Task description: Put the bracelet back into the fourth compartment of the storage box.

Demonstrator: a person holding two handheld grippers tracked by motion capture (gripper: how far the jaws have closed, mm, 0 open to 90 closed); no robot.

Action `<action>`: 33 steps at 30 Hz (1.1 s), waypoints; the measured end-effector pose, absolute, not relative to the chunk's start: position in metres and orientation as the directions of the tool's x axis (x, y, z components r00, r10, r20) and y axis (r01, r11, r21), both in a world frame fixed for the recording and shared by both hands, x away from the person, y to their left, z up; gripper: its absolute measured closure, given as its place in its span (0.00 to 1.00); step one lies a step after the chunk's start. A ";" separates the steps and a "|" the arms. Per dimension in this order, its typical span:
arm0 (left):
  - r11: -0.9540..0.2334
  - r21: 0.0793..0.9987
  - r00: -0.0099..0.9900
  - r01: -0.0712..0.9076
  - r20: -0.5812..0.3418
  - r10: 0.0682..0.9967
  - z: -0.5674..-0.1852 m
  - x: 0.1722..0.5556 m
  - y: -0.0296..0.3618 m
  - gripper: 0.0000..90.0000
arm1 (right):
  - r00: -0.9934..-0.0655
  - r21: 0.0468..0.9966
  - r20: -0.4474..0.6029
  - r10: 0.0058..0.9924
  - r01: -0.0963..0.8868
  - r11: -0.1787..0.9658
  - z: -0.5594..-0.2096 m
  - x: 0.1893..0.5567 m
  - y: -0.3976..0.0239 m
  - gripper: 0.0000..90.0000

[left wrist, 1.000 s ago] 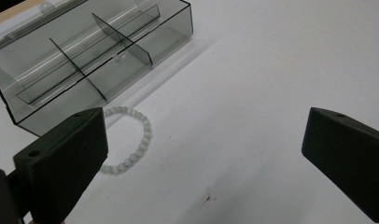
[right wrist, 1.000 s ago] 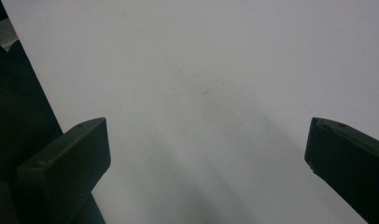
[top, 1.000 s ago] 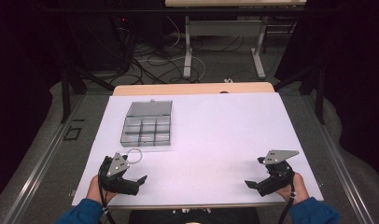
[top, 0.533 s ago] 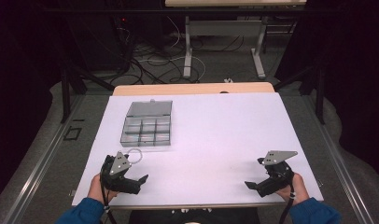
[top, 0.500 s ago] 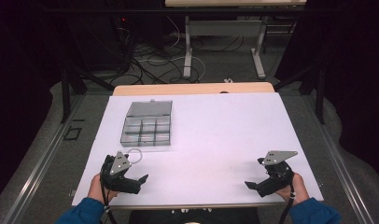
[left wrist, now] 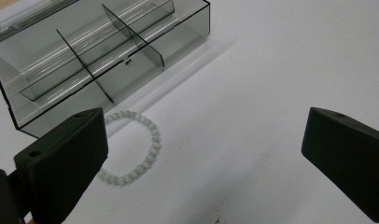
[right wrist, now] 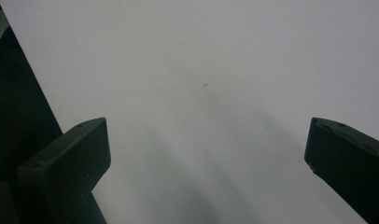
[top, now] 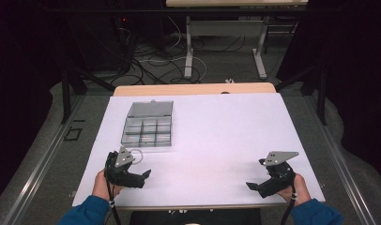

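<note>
A clear grey compartment box (top: 148, 124) lies on the white table (top: 217, 136) at the left, its lid open toward the far side. A white bead bracelet (left wrist: 140, 150) lies flat just in front of the box (left wrist: 99, 60); from above the bracelet (top: 137, 155) sits beside my left gripper's plate. My left gripper (top: 140, 177) rests near the front edge, open, empty, its jaws pointing right. My left gripper (left wrist: 204, 168) has the bracelet close to its left jaw. My right gripper (top: 255, 186) is at the front right, open and empty, over bare table (right wrist: 215, 93).
The table's front edge (right wrist: 29, 107) runs close by the right gripper. Beyond the far edge a wooden strip (top: 193, 89), desk legs (top: 188, 51) and cables (top: 151, 56) lie on the dark floor. A rail (top: 43, 159) runs along the left.
</note>
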State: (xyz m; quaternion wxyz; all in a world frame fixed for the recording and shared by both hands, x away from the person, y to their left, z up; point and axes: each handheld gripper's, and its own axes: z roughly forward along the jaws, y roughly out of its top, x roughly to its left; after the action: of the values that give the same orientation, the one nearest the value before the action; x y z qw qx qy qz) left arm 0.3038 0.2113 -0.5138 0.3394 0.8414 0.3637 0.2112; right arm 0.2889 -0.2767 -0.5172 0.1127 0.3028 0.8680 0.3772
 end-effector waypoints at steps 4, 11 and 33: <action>-0.500 0.716 0.643 0.486 0.094 0.760 -0.516 0.308 0.210 0.01 | -0.791 0.722 0.037 0.610 0.443 0.531 -0.517 0.289 -0.277 0.00; -0.506 0.698 0.642 0.506 0.086 0.761 -0.519 0.317 0.204 0.02 | -0.781 0.724 0.037 0.623 0.451 0.522 -0.518 0.289 -0.276 0.00; -0.494 0.625 0.573 0.604 0.091 0.815 -0.534 0.345 0.199 0.19 | -0.795 0.709 0.041 0.605 0.450 0.543 -0.519 0.291 -0.275 0.00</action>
State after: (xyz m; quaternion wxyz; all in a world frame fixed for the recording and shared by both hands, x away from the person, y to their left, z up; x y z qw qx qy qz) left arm 0.3454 0.1991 -0.5340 0.2752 0.8430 0.4208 0.1912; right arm 0.2915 -0.2746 -0.5190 0.1047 0.3026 0.8721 0.3700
